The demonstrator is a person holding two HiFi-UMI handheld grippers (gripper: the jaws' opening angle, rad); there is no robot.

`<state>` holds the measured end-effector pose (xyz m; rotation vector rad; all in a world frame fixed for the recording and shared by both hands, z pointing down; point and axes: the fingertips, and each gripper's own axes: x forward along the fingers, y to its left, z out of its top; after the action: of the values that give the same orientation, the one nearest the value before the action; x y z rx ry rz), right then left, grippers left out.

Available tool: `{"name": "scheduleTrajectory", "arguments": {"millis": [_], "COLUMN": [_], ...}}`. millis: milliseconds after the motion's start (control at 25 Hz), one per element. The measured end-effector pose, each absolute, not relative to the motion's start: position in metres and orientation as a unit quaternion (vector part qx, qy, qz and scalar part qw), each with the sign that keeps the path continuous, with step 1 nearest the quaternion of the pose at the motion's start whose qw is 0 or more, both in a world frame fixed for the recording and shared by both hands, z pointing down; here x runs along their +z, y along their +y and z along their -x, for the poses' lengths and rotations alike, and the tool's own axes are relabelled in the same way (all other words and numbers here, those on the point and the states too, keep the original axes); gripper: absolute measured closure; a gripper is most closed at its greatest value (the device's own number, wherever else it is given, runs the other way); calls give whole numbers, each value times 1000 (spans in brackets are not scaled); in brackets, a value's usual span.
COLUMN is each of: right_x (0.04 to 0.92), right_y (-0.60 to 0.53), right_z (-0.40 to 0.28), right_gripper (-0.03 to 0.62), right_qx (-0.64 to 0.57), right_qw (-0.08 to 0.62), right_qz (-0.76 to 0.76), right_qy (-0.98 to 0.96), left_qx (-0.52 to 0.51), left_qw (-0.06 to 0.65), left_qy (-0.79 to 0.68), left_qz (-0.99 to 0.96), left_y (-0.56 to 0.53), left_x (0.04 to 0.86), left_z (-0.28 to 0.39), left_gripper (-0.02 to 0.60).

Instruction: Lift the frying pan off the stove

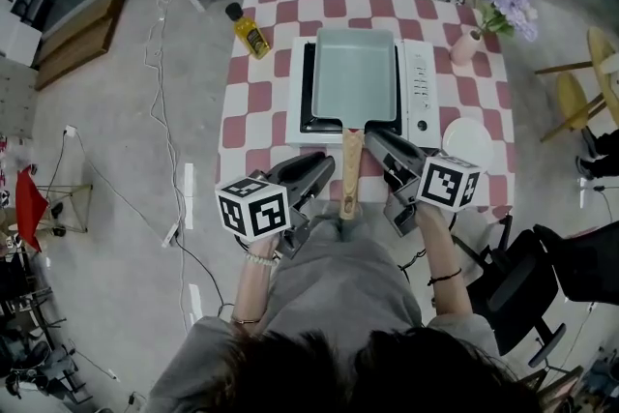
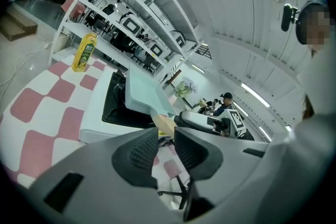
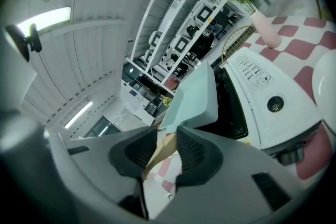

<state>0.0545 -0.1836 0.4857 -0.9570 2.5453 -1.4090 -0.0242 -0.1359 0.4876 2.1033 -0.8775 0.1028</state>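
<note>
Checkered red-and-white cloth covers the desk (image 1: 256, 102), which stands on a grey concrete floor strewn with cables. Nearest, above the person's grey-clad lap, both hands hold their tools low at the desk's front edge, the marker cubes facing up. The left tongs (image 2: 166, 135) are spread a little, with nothing pinched; their tips lie just left of the wooden handle (image 1: 350, 171), which shows beyond the gap rather than in it. The right tongs (image 3: 167, 136) are also parted and lie just right of the handle. The wood shows through their gap, but the pads do not press on it.

The handle reaches toward the person from the frying pan (image 1: 354, 73) – a pale blue-green rectangular pan that sits flat on the dark top of the white stove (image 1: 421, 92) in the middle of the desk. A white plate (image 1: 467, 140) rests just right of the stove. Farther back, a yellow bottle (image 1: 250, 31) stands at the left corner and a pink vase (image 1: 466, 45) of purple flowers (image 1: 508, 3) at the right. Beyond the desk – white shelving (image 2: 131, 13).
</note>
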Motion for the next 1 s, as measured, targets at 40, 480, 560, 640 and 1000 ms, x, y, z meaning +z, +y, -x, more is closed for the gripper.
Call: {"name": "scheduleTrajectory", "arguments": {"millis": [40, 480, 560, 640, 1000], "right_x": [487, 500, 502, 505, 498], "right_y": [-184, -187, -188, -189, -193], "right_z": [-53, -45, -43, -42, -24], "right_gripper": [476, 407, 401, 389, 342], "right_qx": [-462, -518, -527, -537, -577], "right_qw": [40, 49, 52, 53, 89], "right_qz": [312, 299, 296, 292, 235], "right_qy": [829, 800, 795, 789, 777], "left_qx": [40, 28, 26, 25, 24], "left_qw": [423, 482, 490, 497, 530], "left_qy": [-343, -274, -265, -256, -210], "left_qz": [-838, -832, -830, -829, -821], "left_y": [-136, -133, -133, -132, -126], "left_x": [488, 494, 495, 497, 498], "left_z": [23, 6, 3, 0, -14], "left_gripper": [488, 406, 394, 379, 341]}}
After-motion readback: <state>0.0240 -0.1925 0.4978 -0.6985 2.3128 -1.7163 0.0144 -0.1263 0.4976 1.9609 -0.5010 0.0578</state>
